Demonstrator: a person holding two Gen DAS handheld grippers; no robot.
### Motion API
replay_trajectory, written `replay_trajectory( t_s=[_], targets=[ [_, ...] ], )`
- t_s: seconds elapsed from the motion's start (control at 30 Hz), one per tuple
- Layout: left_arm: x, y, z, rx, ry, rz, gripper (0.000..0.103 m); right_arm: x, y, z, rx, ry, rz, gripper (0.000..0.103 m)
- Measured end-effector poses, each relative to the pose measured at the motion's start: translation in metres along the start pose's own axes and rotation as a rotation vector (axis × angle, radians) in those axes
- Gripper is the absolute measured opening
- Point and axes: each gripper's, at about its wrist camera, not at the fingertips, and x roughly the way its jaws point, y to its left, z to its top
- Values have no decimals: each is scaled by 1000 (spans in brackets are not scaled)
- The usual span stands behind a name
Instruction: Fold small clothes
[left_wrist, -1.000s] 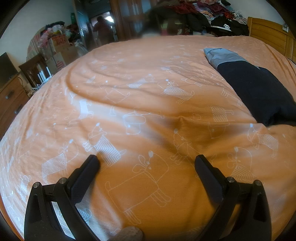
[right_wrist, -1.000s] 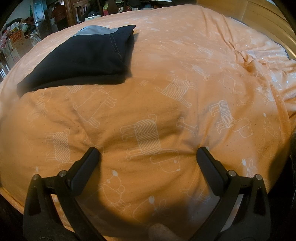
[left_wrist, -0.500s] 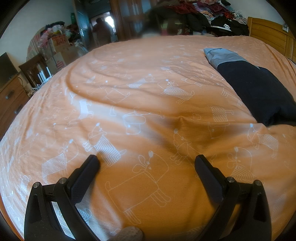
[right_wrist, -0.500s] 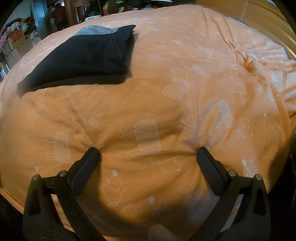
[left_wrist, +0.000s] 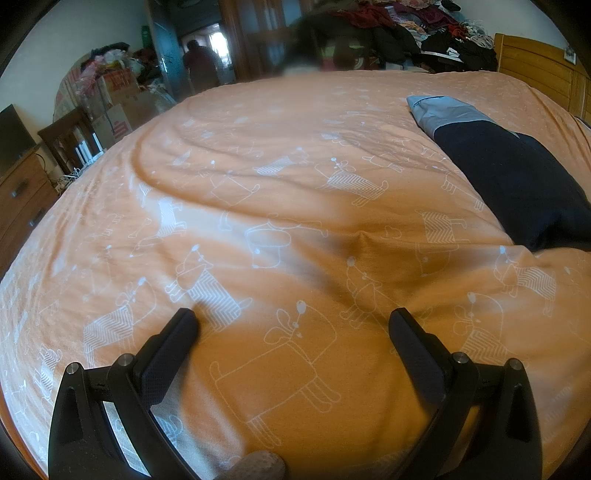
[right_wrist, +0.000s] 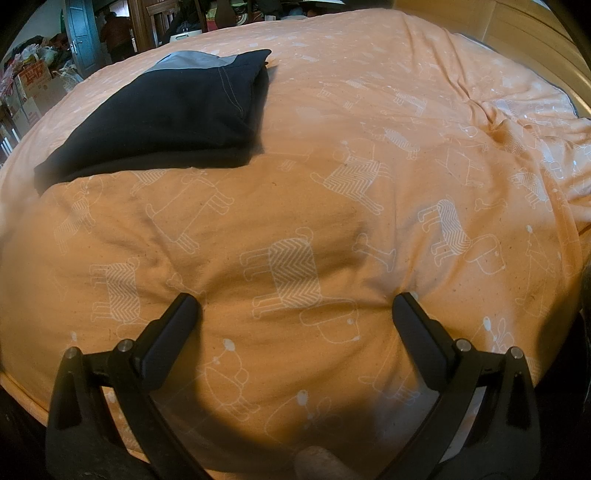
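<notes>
We see the folded dark garment lying flat on the orange bedspread, its black body toward us and a grey-blue band at its far end, with a line of pale stitching running down near its right fold. In the right wrist view it sits toward the far left of the bed; in the left wrist view the same garment lies along the right side, its grey-blue end pointing toward the far edge. Nothing touches it. Our right gripper has its fingers spread wide, their tips resting on or just above the bedspread near the front edge, well apart from the garment and empty. Our left gripper is likewise spread wide and empty, low over the printed animal pattern near the front edge. The bedspread is rumpled, with a long curved crease on the left and bunched folds toward the right edge. Beyond the far edge we see a heap of clothes, a wooden headboard, cardboard boxes, a wooden dresser, and a person standing in a doorway.
</notes>
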Motion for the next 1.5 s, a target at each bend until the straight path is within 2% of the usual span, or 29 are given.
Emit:
replay_trajectory(
  t_s=[1.5],
  targets=[
    [-2, -1, 0, -3, 2, -1, 103, 3, 1, 0, 8, -1, 14, 103]
  ],
)
